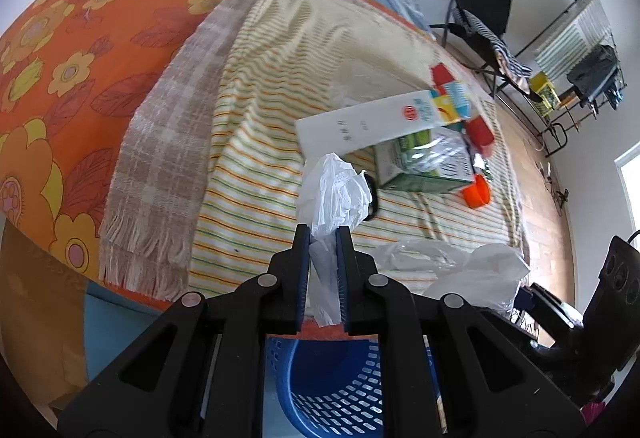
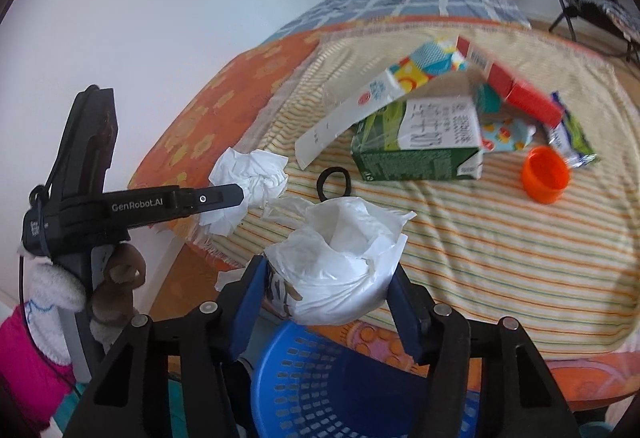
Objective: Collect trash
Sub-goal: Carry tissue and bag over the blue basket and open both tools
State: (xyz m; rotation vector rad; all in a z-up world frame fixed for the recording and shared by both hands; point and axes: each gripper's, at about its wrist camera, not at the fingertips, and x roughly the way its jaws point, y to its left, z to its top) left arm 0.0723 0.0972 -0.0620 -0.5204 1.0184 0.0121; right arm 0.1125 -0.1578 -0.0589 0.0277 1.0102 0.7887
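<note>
My left gripper (image 1: 323, 234) is shut on a crumpled white tissue (image 1: 334, 193), lifted just off the striped blanket (image 1: 256, 173). The right wrist view shows that gripper (image 2: 240, 195) from the side with the tissue (image 2: 256, 177) at its tips. My right gripper (image 2: 328, 266) is shut on a bunched white plastic bag (image 2: 344, 262), its pads pressing both sides. A blue perforated basket (image 2: 340, 390) stands on the floor right below both grippers, and shows in the left wrist view (image 1: 332, 390) too.
On the bed lie a green carton (image 2: 420, 145), a flattened white carton (image 2: 360, 105), a red box (image 2: 516, 85), an orange cap (image 2: 546, 173), a wrapper (image 2: 572, 137) and a black hair tie (image 2: 334, 181). A chair (image 1: 484, 9) and a rack (image 1: 576, 49) stand beyond the bed.
</note>
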